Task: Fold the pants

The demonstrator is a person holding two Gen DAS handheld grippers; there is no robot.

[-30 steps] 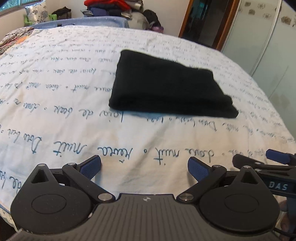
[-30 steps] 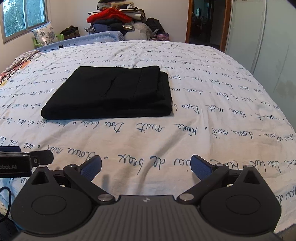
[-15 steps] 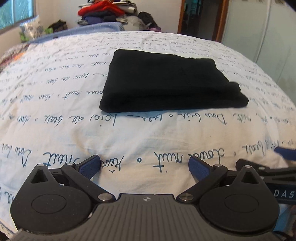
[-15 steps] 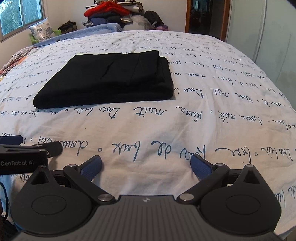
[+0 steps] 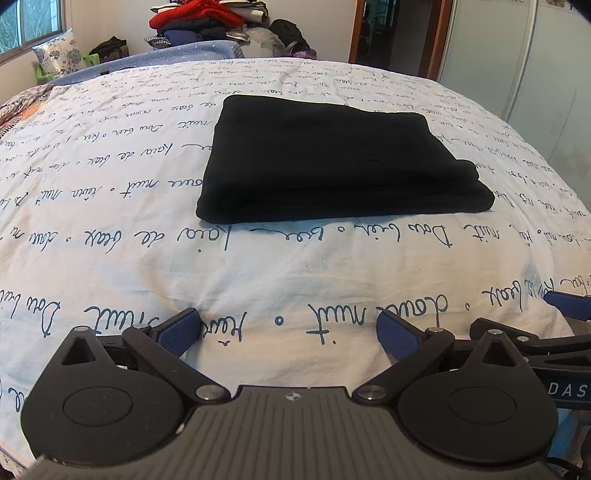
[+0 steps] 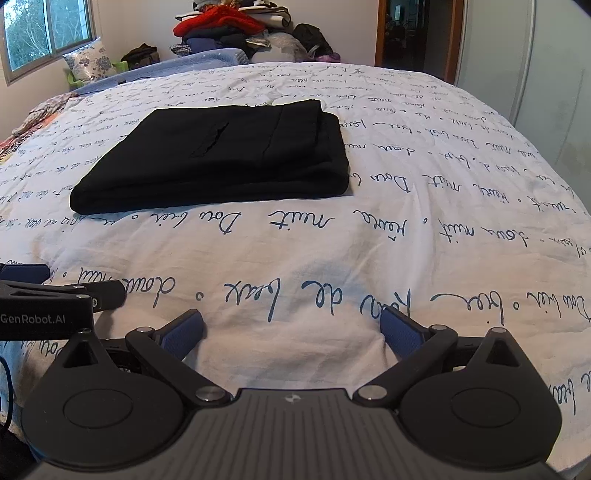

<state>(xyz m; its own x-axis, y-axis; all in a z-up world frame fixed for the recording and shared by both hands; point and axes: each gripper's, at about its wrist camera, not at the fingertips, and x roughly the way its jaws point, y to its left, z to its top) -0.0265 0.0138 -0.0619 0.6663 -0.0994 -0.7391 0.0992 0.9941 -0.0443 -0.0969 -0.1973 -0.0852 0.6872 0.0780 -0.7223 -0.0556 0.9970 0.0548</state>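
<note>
One pair of black pants (image 5: 340,162), folded into a flat rectangular stack, lying on the bed (image 5: 295,273) well ahead of both tongs. Long axis across the view, left to right; short axis away from the tongs. Seen from the left tongs (image 5: 289,332): stack ahead and slightly right of centre, rounded fold along the near edge, layered ends stepping out at the right. Seen from the right tongs (image 6: 291,330): stack (image 6: 218,158) ahead and to the left, thick layered edge on its right side, a pocket slit visible on the top face. No contact between pants and either tongs.

Count: pants 1; tongs 2; bed 1.

Left tongs: spread wide, blue pads (image 5: 181,330) apart, nothing between them, low over the near edge of the bedspread. Right tongs: likewise spread wide, blue pads (image 6: 184,332) apart, nothing held, low over the near edge. The two tongs side by side; each appears at the margin of the other's view.

Bedspread white with rows of dark blue script. Beyond the bed, far from the tongs: one heap of clothes (image 6: 229,27) topped with red, one floral pillow (image 6: 90,62) under one window (image 6: 44,33) at far left, one open doorway (image 6: 413,33) at far right.
</note>
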